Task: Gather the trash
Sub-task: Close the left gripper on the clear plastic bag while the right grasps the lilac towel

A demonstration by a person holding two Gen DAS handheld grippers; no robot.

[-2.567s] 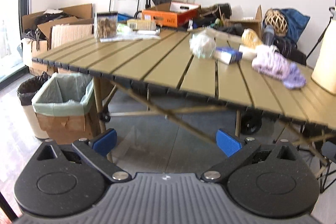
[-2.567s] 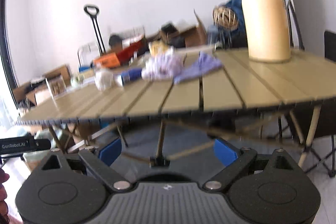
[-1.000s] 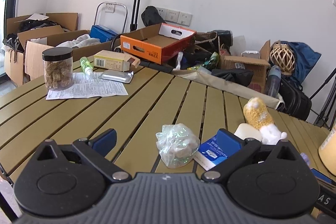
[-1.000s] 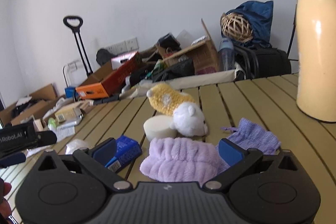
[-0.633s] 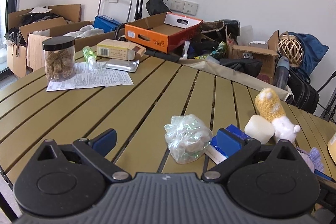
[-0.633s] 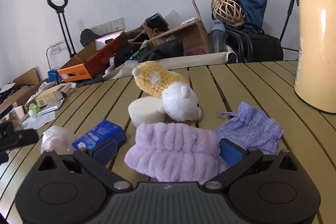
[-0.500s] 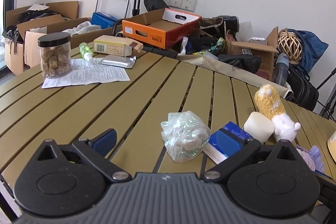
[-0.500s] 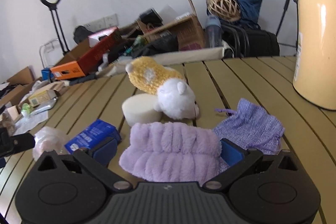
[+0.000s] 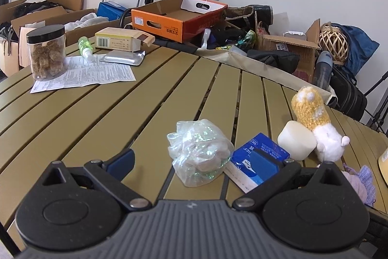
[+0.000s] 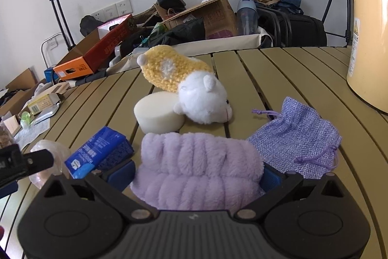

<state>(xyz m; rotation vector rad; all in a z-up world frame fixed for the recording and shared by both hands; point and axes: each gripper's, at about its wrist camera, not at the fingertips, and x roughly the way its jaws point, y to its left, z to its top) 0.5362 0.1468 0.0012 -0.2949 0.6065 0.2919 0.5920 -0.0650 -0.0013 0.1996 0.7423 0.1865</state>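
On the slatted bench (image 9: 101, 113), our left tongs (image 9: 192, 160) stand wide apart, the crumpled plastic wrap (image 9: 200, 152) lying between the tips. Just at its 3 o'clock, touching it, lies a blue tissue pack (image 9: 258, 162). Our right tongs (image 10: 197, 171) are also spread, a fluffy lilac headband (image 10: 198, 164) between their pads; whether they touch it we cannot tell. A lilac drawstring pouch (image 10: 297, 135) sits at the headband's 2 o'clock.

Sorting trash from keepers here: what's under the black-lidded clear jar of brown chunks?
The clear jar stands on a printed paper sheet lying on the slatted table. The paper's print beneath the jar's base is covered.
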